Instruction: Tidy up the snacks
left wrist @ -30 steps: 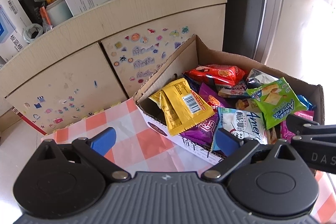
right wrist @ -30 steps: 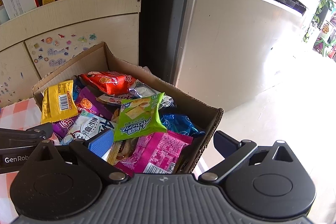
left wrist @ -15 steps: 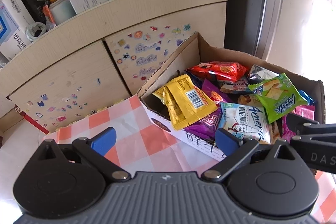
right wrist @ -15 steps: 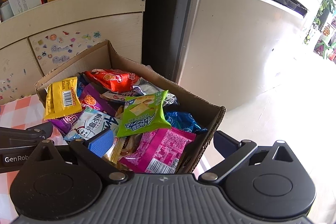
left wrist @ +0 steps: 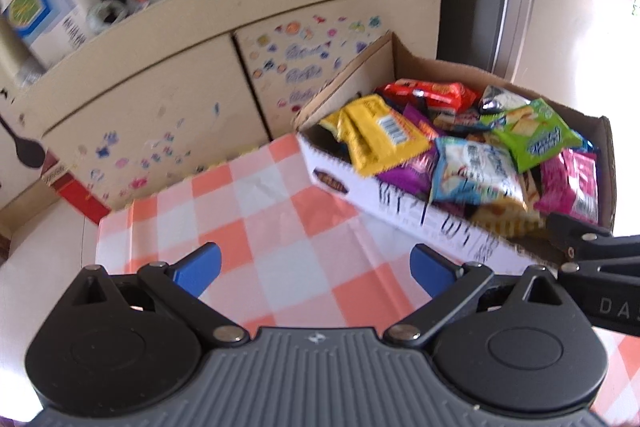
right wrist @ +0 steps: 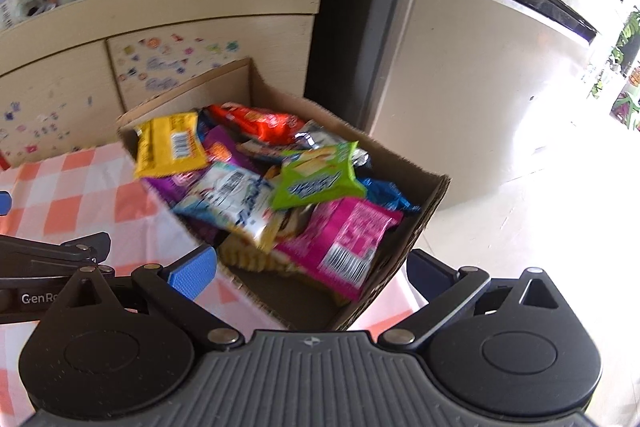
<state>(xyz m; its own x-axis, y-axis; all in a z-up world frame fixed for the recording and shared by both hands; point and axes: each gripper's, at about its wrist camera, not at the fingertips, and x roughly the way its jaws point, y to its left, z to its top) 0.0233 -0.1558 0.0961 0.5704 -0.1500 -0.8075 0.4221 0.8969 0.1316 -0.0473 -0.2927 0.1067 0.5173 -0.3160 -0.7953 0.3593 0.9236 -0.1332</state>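
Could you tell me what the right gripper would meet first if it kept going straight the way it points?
Most likely the near corner of the cardboard snack box, which sits between the open fingers of the right gripper, then probably the pink packet just inside; depth is hard to judge.

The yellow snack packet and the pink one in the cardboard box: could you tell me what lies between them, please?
In the right wrist view, a white-and-blue packet lies between the yellow packet and the pink packet, with a purple packet beside it.
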